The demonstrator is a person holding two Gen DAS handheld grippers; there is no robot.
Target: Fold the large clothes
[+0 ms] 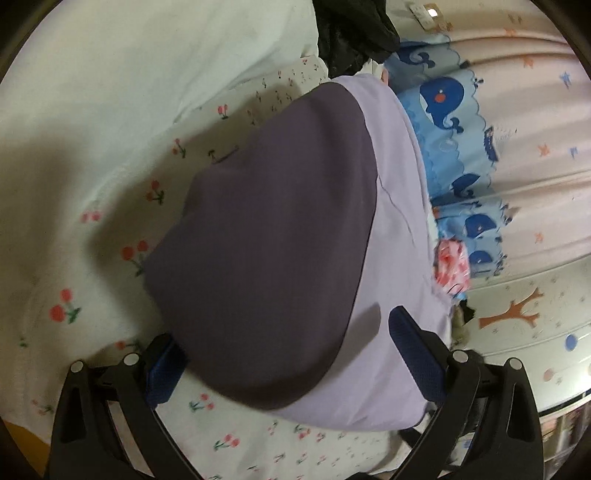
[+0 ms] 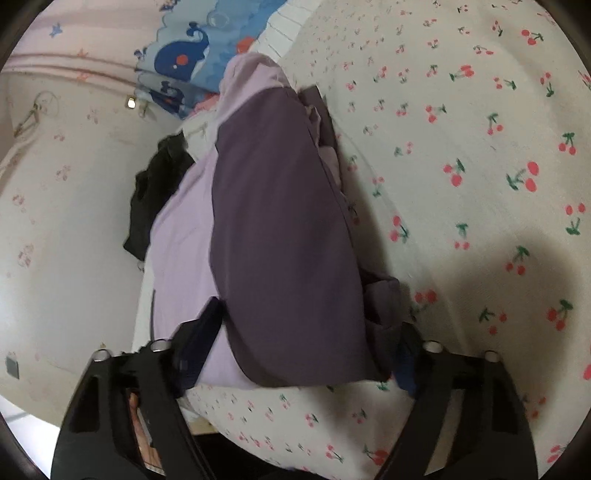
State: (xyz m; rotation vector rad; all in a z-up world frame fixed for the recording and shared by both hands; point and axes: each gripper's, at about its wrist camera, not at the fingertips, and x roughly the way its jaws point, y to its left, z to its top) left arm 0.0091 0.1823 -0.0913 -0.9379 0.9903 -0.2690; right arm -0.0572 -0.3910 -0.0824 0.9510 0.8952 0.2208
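A folded garment, dark purple (image 1: pixel 266 236) with lilac panels, lies on a white bedsheet with a cherry print (image 1: pixel 74 221). It also shows in the right wrist view (image 2: pixel 284 236). My left gripper (image 1: pixel 280 350) stands wide open around the garment's near end: one finger is on the lilac part, the other is at the dark edge. My right gripper (image 2: pixel 306 339) is wide open too, with its fingers either side of the garment's other end. Neither pinches the cloth.
A black garment (image 1: pixel 351 33) lies beyond the folded one, and shows in the right wrist view (image 2: pixel 155 192). A blue whale-print fabric (image 1: pixel 443 110) and a pink-patterned item (image 1: pixel 450 266) lie beside it. A wall with drawings (image 1: pixel 517 314) runs along the bed.
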